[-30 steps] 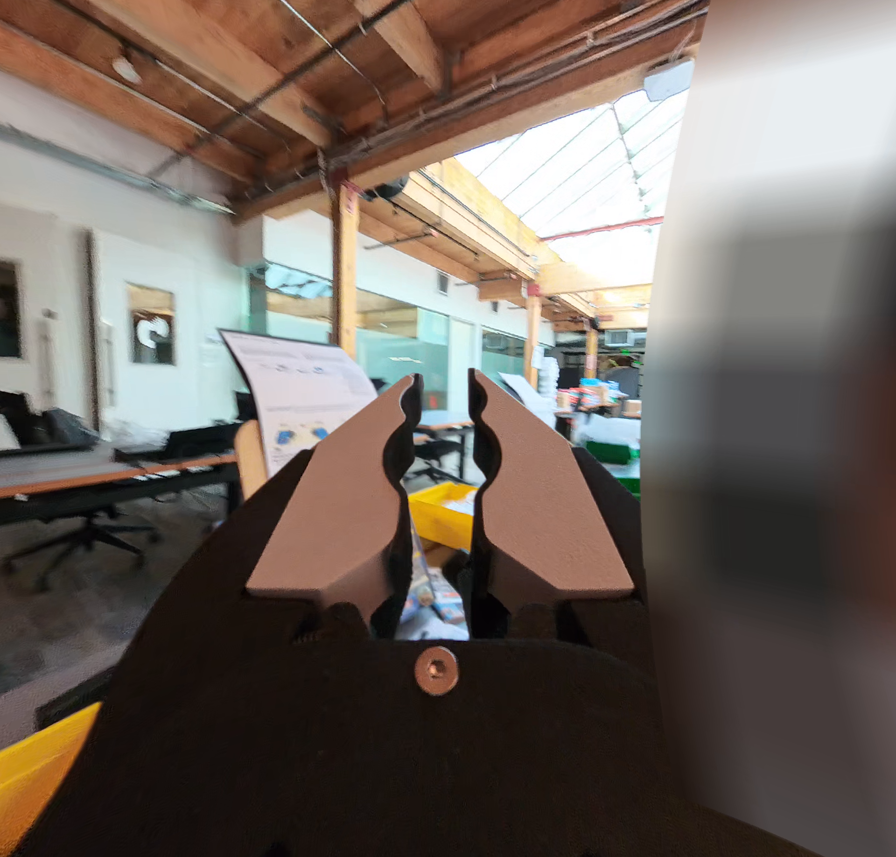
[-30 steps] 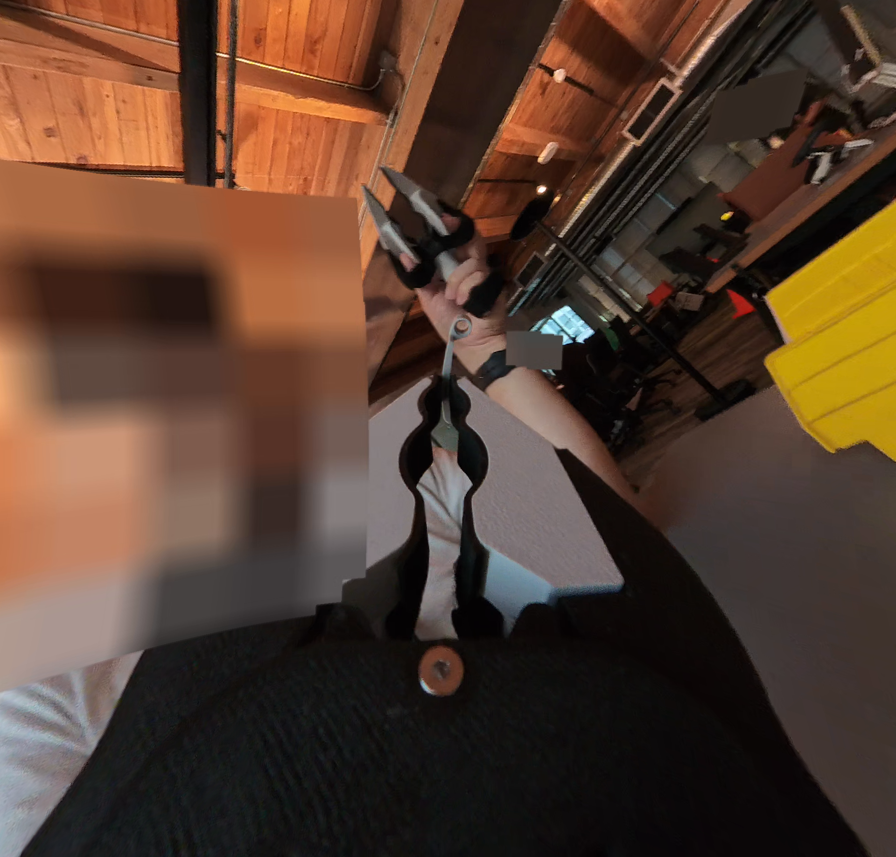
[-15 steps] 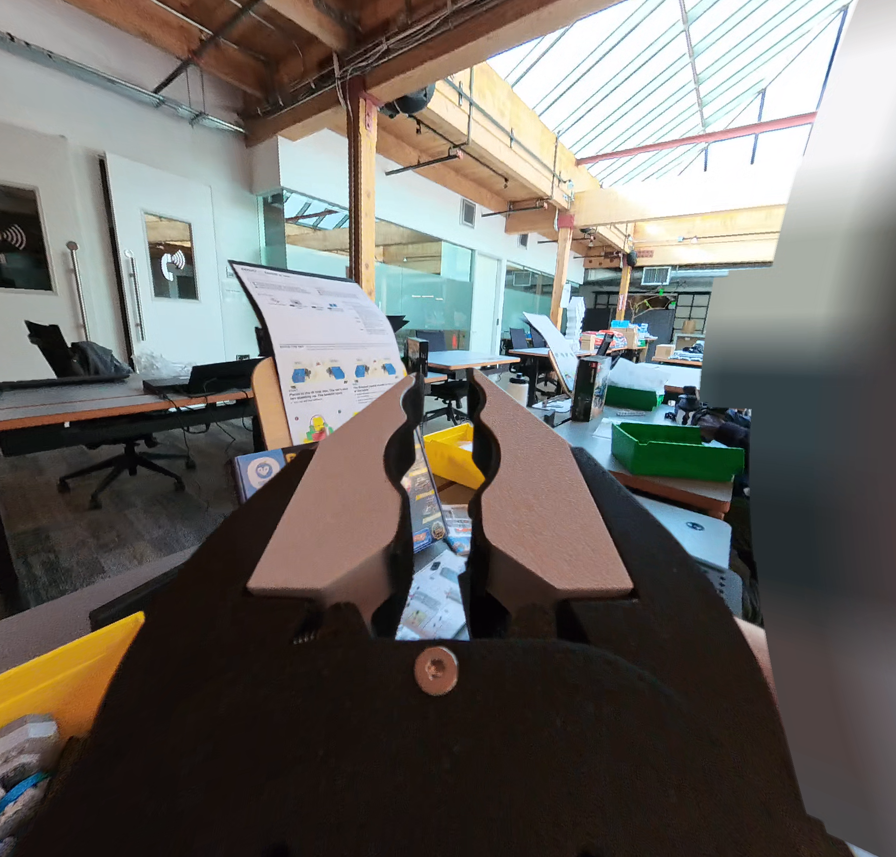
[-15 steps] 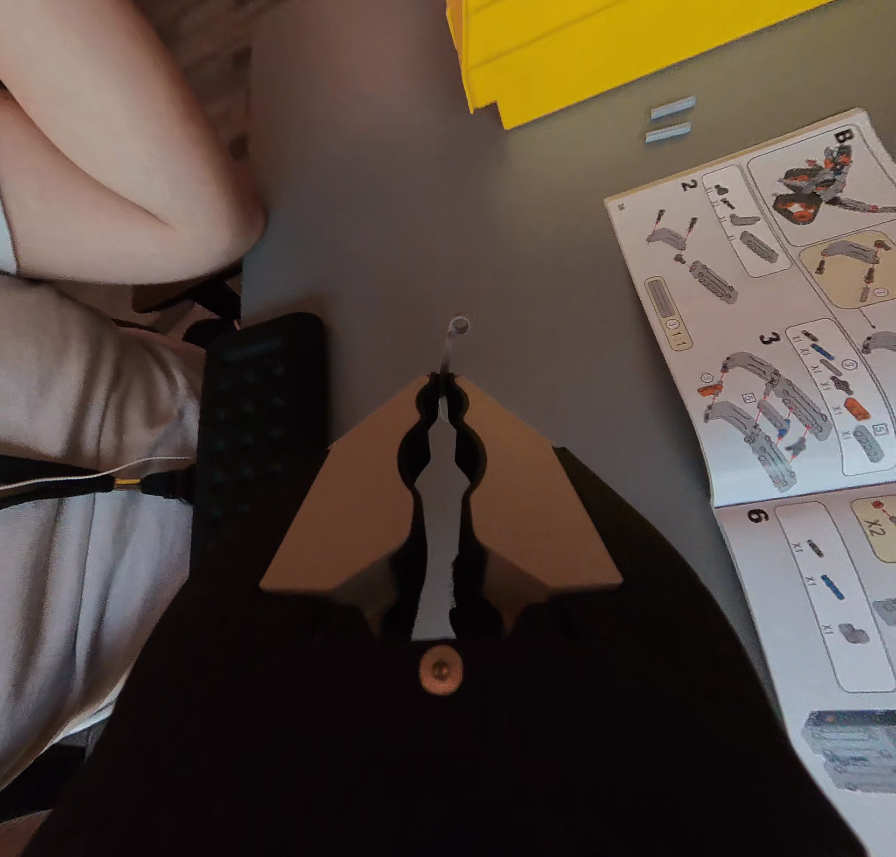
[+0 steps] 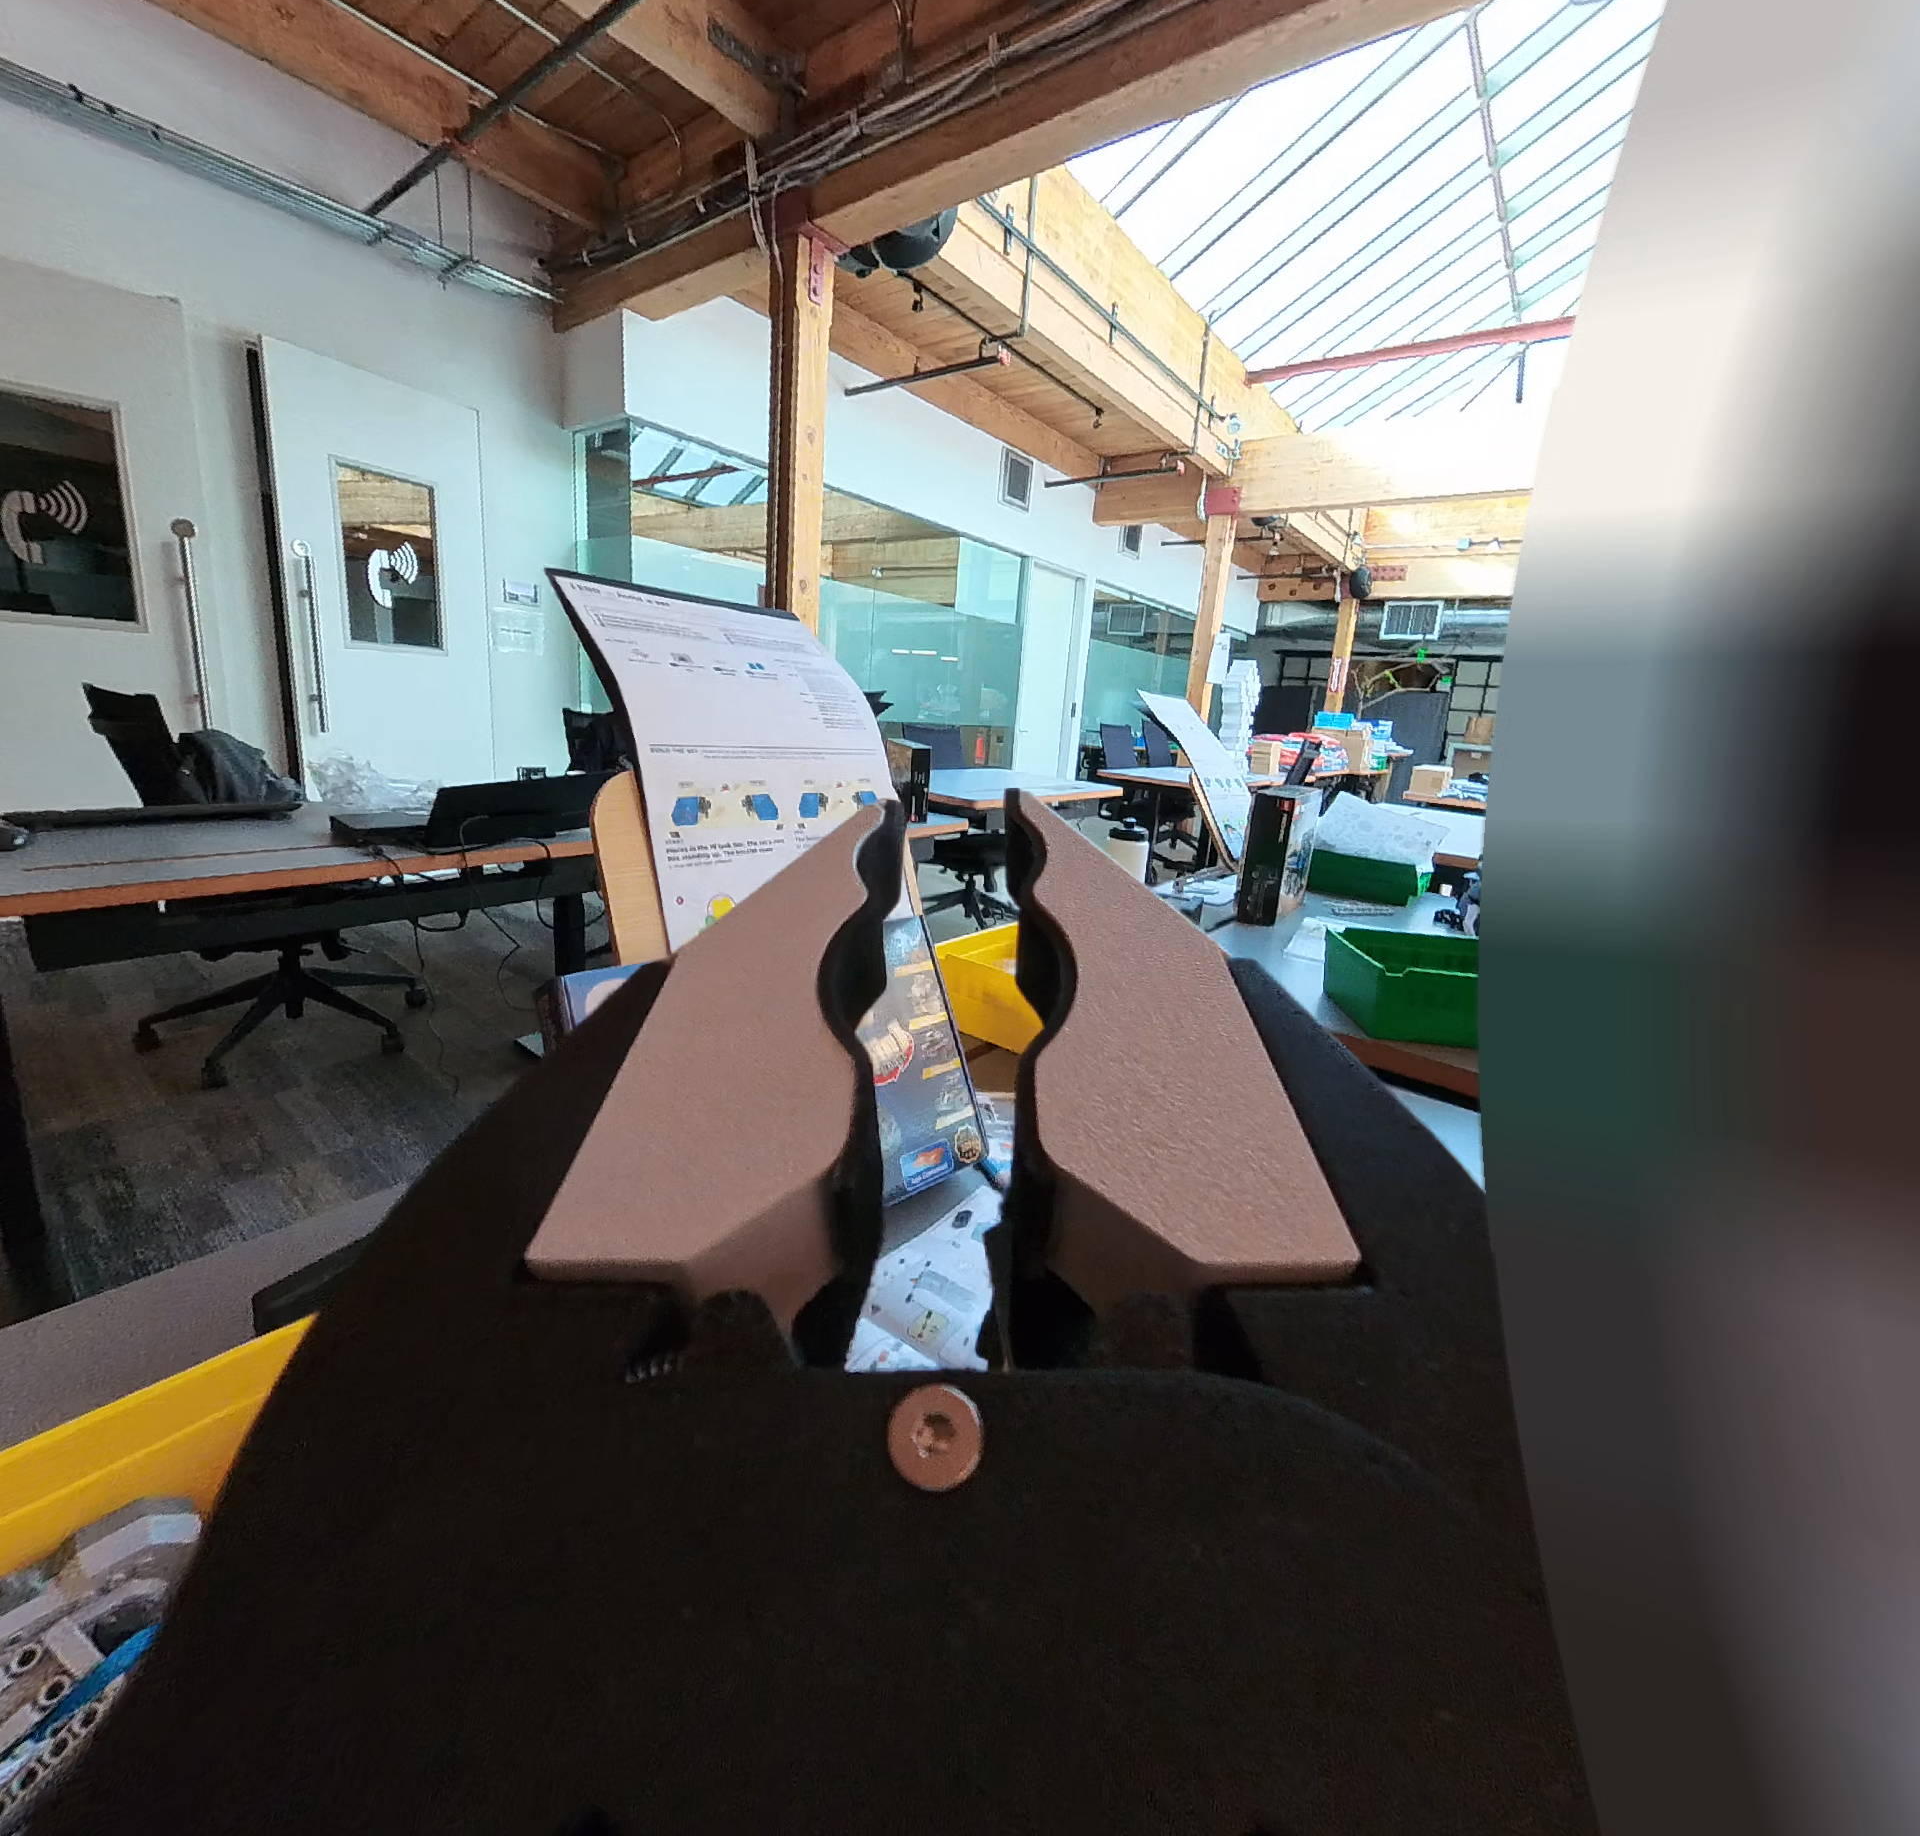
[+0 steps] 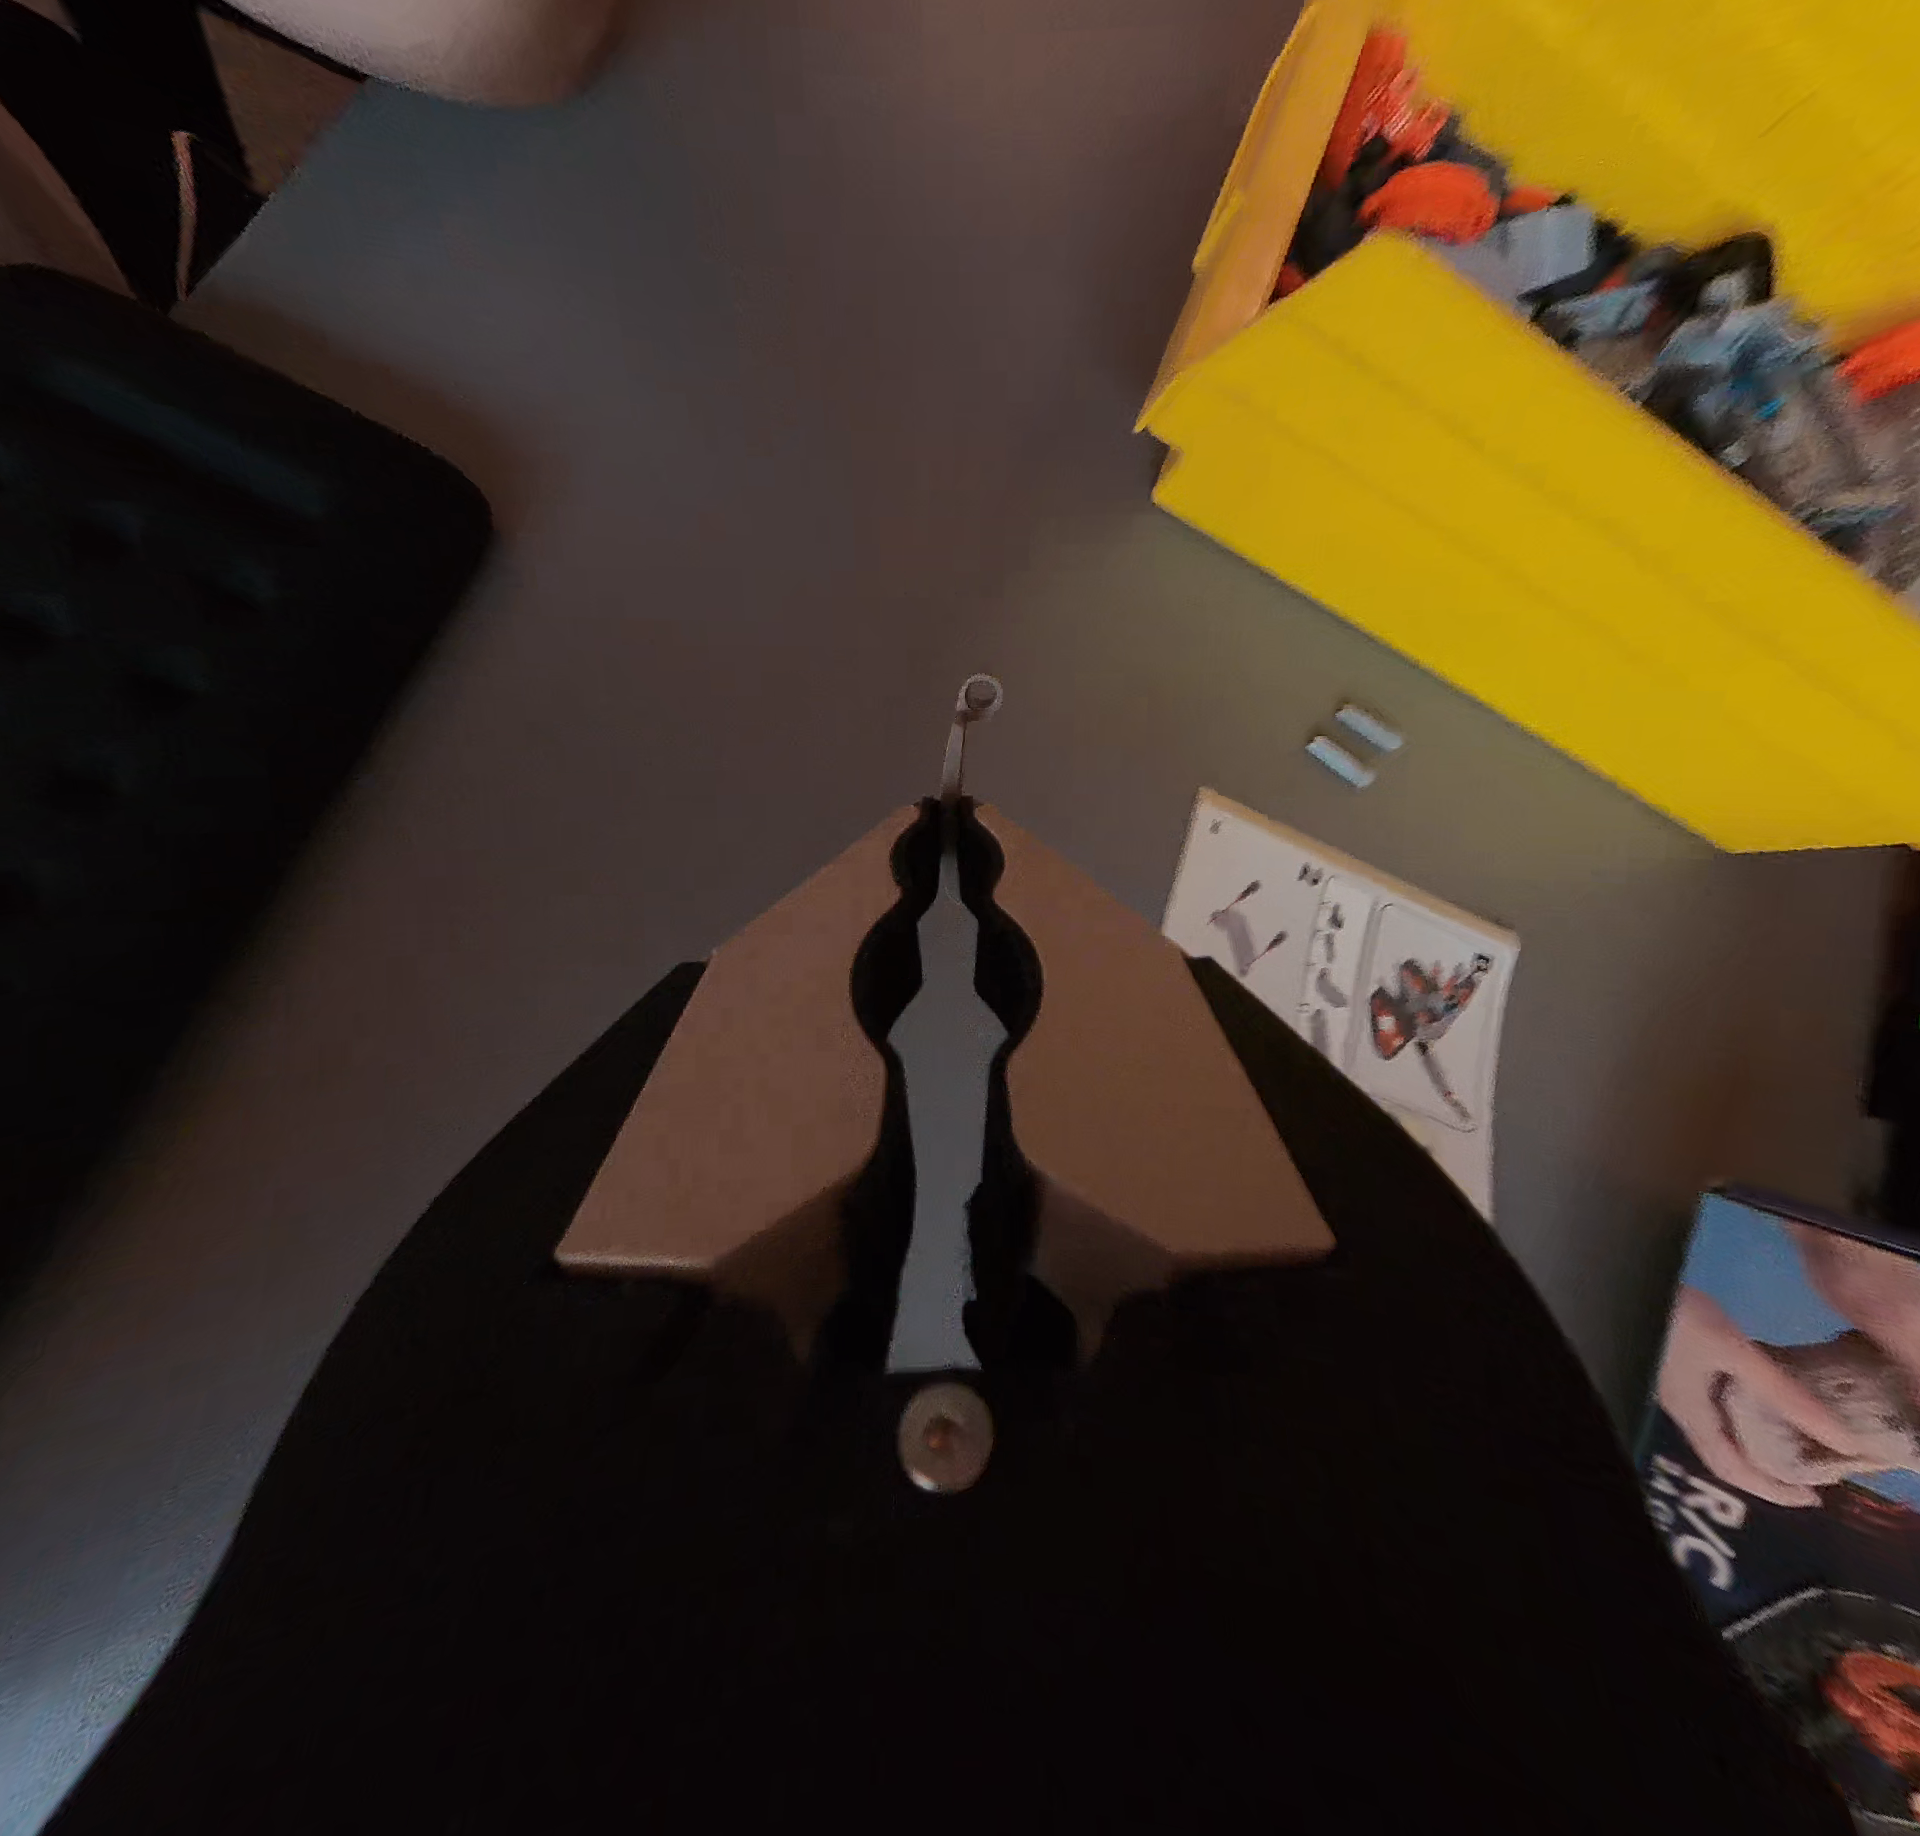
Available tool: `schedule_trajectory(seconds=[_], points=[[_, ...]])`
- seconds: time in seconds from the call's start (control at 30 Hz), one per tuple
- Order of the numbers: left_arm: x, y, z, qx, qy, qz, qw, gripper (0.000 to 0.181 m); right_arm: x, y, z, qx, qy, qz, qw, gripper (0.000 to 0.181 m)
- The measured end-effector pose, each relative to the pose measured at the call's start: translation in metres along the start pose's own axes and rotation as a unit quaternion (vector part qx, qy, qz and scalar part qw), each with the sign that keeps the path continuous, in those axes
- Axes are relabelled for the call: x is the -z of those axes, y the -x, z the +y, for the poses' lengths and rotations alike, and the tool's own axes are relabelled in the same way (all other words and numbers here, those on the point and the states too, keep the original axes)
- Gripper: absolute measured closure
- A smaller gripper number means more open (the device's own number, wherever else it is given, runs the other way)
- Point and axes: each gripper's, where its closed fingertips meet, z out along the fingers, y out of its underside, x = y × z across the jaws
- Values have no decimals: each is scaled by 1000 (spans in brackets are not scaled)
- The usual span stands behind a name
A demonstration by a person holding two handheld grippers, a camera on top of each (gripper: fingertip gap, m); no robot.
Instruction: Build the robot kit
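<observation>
My right gripper [image 6: 951, 807] is shut on a thin grey part [image 6: 966, 737] with a small ring at its far end, which sticks out past the fingertips. It hangs above the grey table [image 6: 727, 436], left of an open instruction booklet [image 6: 1351, 965] and two small grey pieces [image 6: 1351, 744]. My left gripper [image 5: 951, 815] is held level above the table with its jaws a little apart and nothing between them. Through the gap I see a picture box [image 5: 914, 1059] and the booklet [image 5: 925, 1287].
A yellow bin [image 6: 1507, 560] with orange, grey and black parts sits at the upper right; its corner also shows in the left wrist view [image 5: 114, 1433]. There is a black object [image 6: 187, 695] at the left, a printed box [image 6: 1787, 1474] at the lower right, a standing printed sheet [image 5: 748, 737] and a green tray [image 5: 1403, 986]. One gripper's finger ends stand about 35 cm off the other's.
The right gripper swung from pointing up at the ceiling down over the table, still holding the grey part, then shifted so that the bin's inside shows. The left gripper tilted down, then slightly up.
</observation>
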Motion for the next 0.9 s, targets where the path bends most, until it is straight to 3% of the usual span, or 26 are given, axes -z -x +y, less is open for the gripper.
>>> schedule_trajectory(seconds=[0.17, 0.23, 0.33, 0.47, 0.53, 0.67, 0.9], points=[[2, -3, -5, -6, -14, -1, 1000, 165, 15, -7, -8, 59, -65, 90, 992, 180], [2, -5, -4, -9, -8, 0, 1000, 165, 25, -8, 6, 62, -34, 130, 989, 180], [2, -7, -1, -14, 2, 1, 1000, 164, 85, -39, 44, 80, 84, 281, 953, 180], [3, -4, -3, -9, -5, 1, 1000, 164, 166, -45, 62, -43, -32, 353, 934, 181], [3, -2, -4, -6, -9, 1, 1000, 164, 187, -43, 86, -65, -25, 376, 924, 180], [-1, 0, 1, -7, 2, -2, 1000, 164, 182, -27, 129, -99, 64, 339, 933, 180], [-9, -2, 9, -18, 22, -5, 1000, 163, 146, -24, 131, -112, 66, 278, 952, 180]])
